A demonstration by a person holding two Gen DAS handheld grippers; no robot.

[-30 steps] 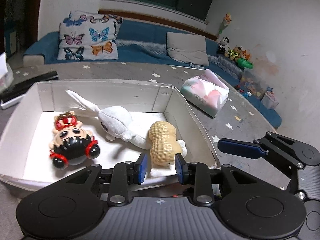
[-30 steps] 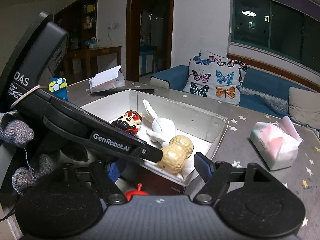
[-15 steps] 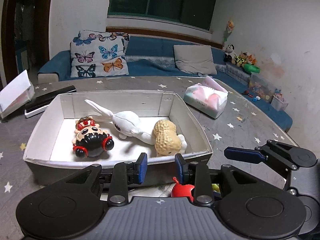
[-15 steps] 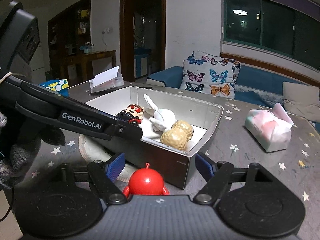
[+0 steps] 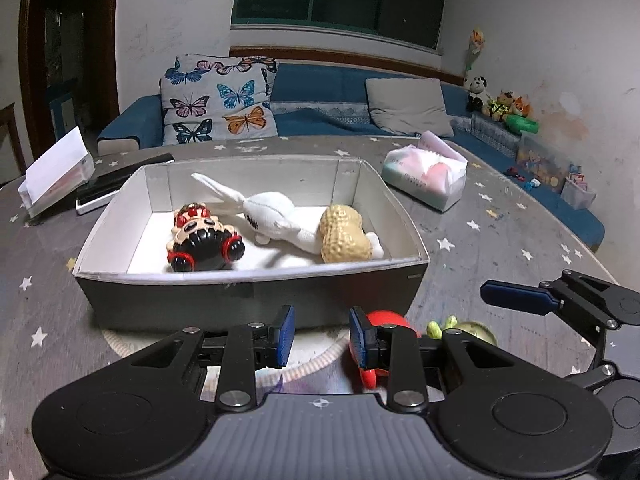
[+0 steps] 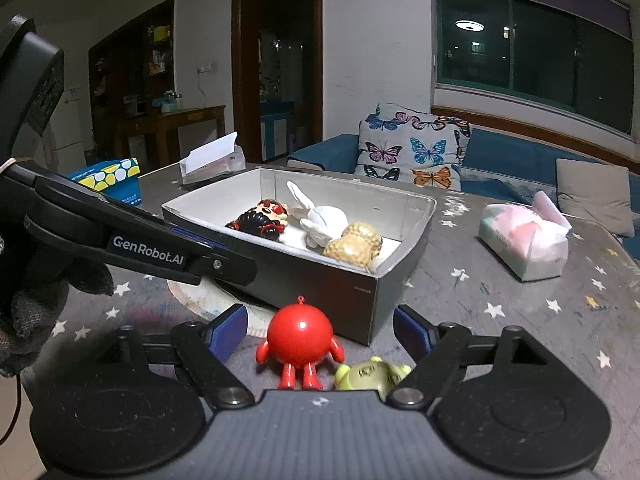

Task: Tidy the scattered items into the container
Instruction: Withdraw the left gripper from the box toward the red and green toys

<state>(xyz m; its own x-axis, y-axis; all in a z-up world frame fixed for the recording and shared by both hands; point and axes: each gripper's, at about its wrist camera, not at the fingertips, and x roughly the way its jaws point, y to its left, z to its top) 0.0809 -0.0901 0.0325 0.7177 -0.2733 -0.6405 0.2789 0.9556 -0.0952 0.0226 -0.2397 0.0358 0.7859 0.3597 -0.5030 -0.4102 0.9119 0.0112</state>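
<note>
A grey box [image 5: 248, 294] [image 6: 320, 276] holds a black-haired doll [image 5: 202, 240] [image 6: 260, 220], a white plush rabbit [image 5: 272, 216] [image 6: 324, 220] and a peanut toy [image 5: 344, 236] [image 6: 354, 244]. A red round figure [image 6: 299, 336] [image 5: 386, 318] and a small green toy [image 6: 370, 372] [image 5: 468, 328] lie on the table in front of the box. My right gripper [image 6: 320, 330] is open, its jaws on either side of the red figure. My left gripper [image 5: 320, 338] is open and empty, close to the box's front wall; the right gripper's finger shows beside it [image 5: 516, 300].
A pink tissue pack [image 5: 424, 178] [image 6: 524, 240] lies right of the box. A white card holder [image 5: 56, 172] [image 6: 212, 160] and a dark flat device [image 5: 120, 184] sit behind left. A blue patterned box [image 6: 108, 178] stands far left. A round mat [image 6: 208, 300] lies under the box.
Both grippers have pulled back and lowered away from the box. The red figure and green toy have come into view in front of the box, between the right gripper's jaws.
</note>
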